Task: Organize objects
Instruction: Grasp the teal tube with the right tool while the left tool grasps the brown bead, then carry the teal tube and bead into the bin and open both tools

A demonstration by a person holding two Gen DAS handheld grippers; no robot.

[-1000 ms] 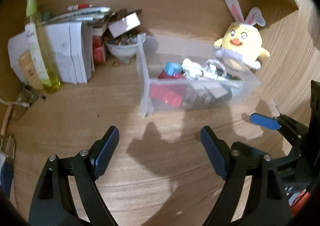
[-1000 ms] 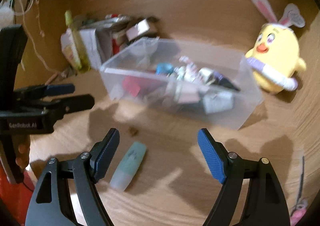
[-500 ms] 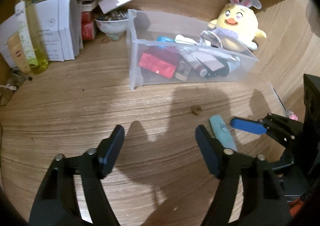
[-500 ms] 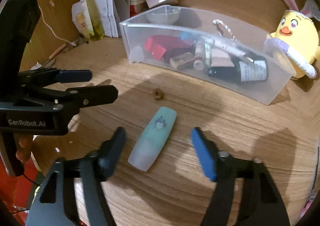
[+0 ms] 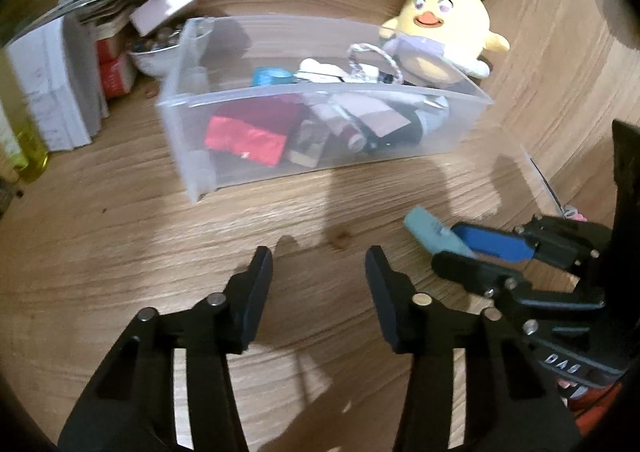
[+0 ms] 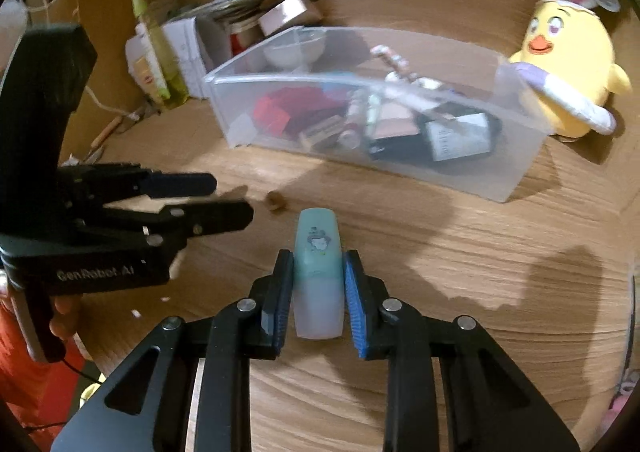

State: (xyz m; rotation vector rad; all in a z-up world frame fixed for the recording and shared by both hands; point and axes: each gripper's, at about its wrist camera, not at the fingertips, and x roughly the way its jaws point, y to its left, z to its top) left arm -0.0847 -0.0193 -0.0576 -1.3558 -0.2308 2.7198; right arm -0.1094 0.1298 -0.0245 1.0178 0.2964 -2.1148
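Your right gripper (image 6: 316, 288) is closing on the mint-green tube (image 6: 318, 264), pads against its sides, on the wooden tabletop (image 6: 460, 272). Your left gripper (image 5: 318, 292) is narrowing on nothing. Beyond sits the clear bin (image 6: 520, 171).

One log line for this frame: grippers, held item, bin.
right gripper: closing on mint tube, on table | left gripper: closing, nothing between fingers | clear bin: part-filled, beyond tube

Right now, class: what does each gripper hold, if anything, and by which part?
The right gripper, jaws closing, clasps the mint tube by its long sides, mid-length. The left gripper, also closing, has nothing between its jaws.
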